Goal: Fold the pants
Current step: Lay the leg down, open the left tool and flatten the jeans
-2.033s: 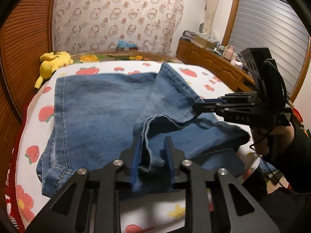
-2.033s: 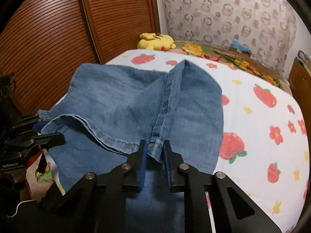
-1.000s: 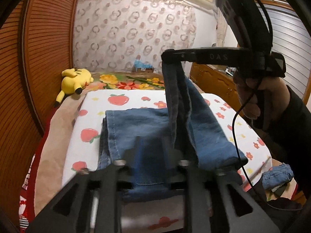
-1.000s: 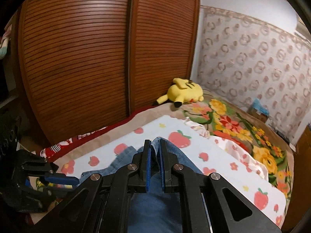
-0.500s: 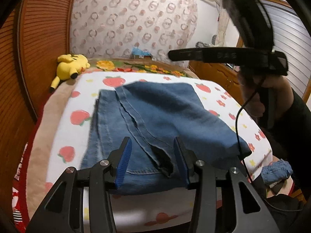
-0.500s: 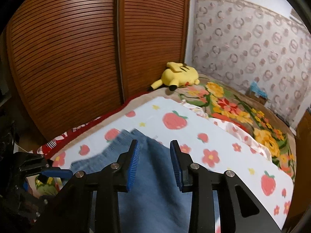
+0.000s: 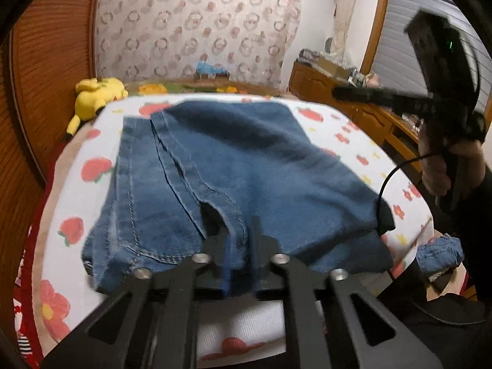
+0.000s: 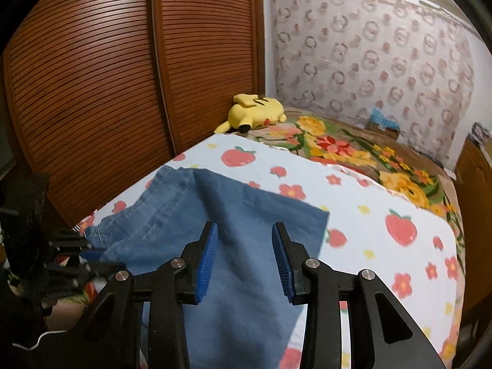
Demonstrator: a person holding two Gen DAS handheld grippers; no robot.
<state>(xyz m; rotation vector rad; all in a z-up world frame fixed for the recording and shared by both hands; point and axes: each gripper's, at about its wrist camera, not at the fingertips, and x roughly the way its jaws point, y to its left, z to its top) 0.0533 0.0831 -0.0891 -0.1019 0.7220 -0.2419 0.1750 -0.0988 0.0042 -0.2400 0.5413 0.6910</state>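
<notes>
Denim sits pinched in the left gripper [image 7: 240, 255]: its two dark fingers are drawn tight together on the near hem of the jeans [image 7: 246, 169], right where a seam runs down to the edge. The right gripper [image 8: 244, 258] hangs above the cloth with its blue-padded jaws apart and opening; nothing is clamped between them, and the denim seen through the gap lies below on the bed. In the left wrist view that same right gripper appears blurred at the upper right, held by a person's hand [image 7: 442, 166] in a dark sleeve, well clear of the fabric.

The jeans lie folded into a broad blue slab on the strawberry-print sheet [image 8: 384, 246], with one layer lying over another and a stitched seam running along the left side. The far edge looks smeared in both views, so the exact lie of the fold there cannot be told.

Beyond the sheet a flowered blanket [image 8: 353, 153] covers the far part of the bed, and a yellow plush toy [image 8: 255, 112] rests on it near the slatted wooden doors [image 8: 123, 77]. A small crumpled piece of denim [image 7: 439, 253] lies off the bed's right edge.
</notes>
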